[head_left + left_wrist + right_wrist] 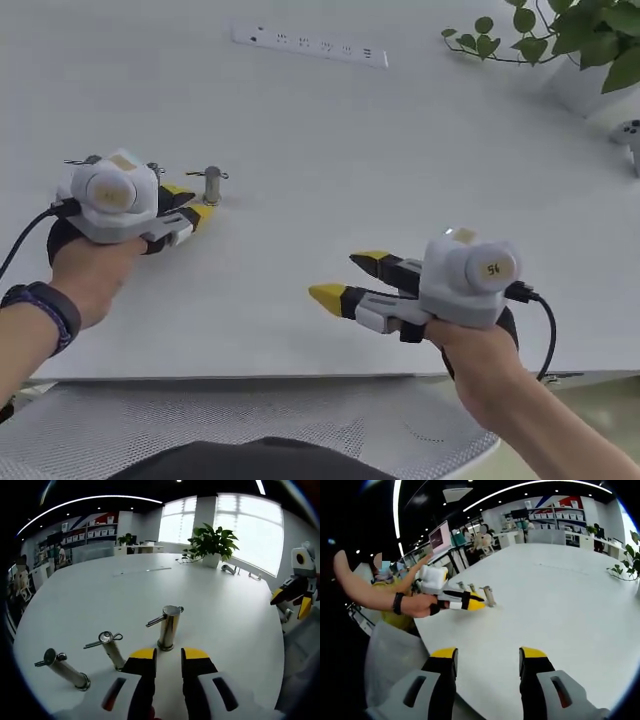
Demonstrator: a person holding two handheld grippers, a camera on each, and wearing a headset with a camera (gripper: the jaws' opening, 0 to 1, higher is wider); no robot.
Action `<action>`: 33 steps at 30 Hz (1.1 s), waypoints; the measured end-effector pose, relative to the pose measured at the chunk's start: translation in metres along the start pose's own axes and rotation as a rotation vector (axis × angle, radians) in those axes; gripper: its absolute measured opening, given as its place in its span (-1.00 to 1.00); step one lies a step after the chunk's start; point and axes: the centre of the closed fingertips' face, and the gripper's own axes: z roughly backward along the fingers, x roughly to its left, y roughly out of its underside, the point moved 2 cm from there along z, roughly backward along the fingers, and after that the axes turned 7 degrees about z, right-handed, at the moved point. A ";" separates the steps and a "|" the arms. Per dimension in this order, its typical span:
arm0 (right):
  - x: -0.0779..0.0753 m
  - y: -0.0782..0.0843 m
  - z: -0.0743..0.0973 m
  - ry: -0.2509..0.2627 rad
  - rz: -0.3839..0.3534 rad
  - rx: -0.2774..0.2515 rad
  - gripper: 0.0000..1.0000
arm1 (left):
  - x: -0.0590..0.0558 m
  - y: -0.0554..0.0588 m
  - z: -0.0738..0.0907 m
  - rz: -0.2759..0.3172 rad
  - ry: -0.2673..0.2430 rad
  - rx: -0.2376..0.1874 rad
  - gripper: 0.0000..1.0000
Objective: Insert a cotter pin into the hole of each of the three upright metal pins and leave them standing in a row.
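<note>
Three upright metal pins stand in a row on the white table (400,150). Each carries a cotter pin through its head. In the left gripper view they are the right pin (169,627), the middle pin (111,647) and the left pin (62,667). My left gripper (169,655) is open with nothing between its jaws, its tips just short of the right pin (212,183). In the head view the left gripper (190,202) hides most of the other two pins. My right gripper (345,277) hovers open and empty near the table's front edge, far from the pins (489,596).
A white power strip (310,45) lies at the back of the table. A potted plant (570,35) and a small white device (630,135) sit at the far right. The table's front edge (300,372) runs close below both hands, with a mesh chair seat (250,420) under it.
</note>
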 end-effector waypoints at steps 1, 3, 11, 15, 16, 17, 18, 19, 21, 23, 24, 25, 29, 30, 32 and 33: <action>0.001 0.000 -0.001 -0.004 0.000 0.000 0.04 | 0.001 0.001 0.002 0.003 -0.002 0.001 -0.64; 0.003 -0.001 -0.004 -0.012 0.003 0.000 0.04 | 0.002 0.003 0.007 0.007 -0.007 0.001 -0.64; 0.010 -0.002 -0.014 -0.037 0.011 0.003 0.05 | 0.008 0.009 0.030 0.021 -0.023 -0.004 -0.60; 0.011 -0.003 -0.018 -0.048 0.016 0.004 0.07 | 0.007 0.011 0.038 0.018 -0.013 -0.002 -0.60; 0.012 -0.004 -0.019 -0.051 0.017 0.004 0.07 | 0.007 0.011 0.041 0.019 -0.011 -0.004 -0.59; 0.012 -0.004 -0.020 -0.054 0.019 0.005 0.08 | 0.008 0.011 0.043 0.018 -0.013 -0.005 -0.58; 0.012 -0.004 -0.021 -0.056 0.021 0.006 0.08 | 0.009 0.010 0.045 0.018 -0.015 -0.006 -0.58; 0.013 -0.004 -0.022 -0.061 0.022 0.008 0.09 | 0.009 0.010 0.048 0.023 -0.013 -0.009 -0.57; 0.013 -0.003 -0.023 -0.065 0.022 0.010 0.10 | 0.010 0.008 0.054 0.015 -0.016 -0.012 -0.55; 0.014 -0.003 -0.025 -0.072 0.025 0.012 0.10 | 0.012 0.007 0.058 0.018 -0.018 -0.017 -0.53; 0.014 -0.003 -0.025 -0.075 0.025 0.013 0.11 | 0.013 0.007 0.061 0.019 -0.021 -0.019 -0.53; 0.014 -0.003 -0.026 -0.077 0.028 0.015 0.11 | 0.014 0.007 0.064 0.020 -0.024 -0.022 -0.53; 0.014 -0.005 -0.029 -0.087 0.037 0.017 0.13 | 0.017 0.005 0.074 0.016 -0.031 -0.029 -0.50; 0.014 -0.006 -0.030 -0.088 0.039 0.017 0.13 | 0.017 0.005 0.076 0.014 -0.030 -0.029 -0.49; 0.014 -0.007 -0.030 -0.090 0.041 0.015 0.13 | 0.018 0.004 0.080 0.011 -0.030 -0.030 -0.46; 0.014 -0.007 -0.031 -0.091 0.042 0.015 0.14 | 0.019 0.003 0.081 0.011 -0.029 -0.031 -0.46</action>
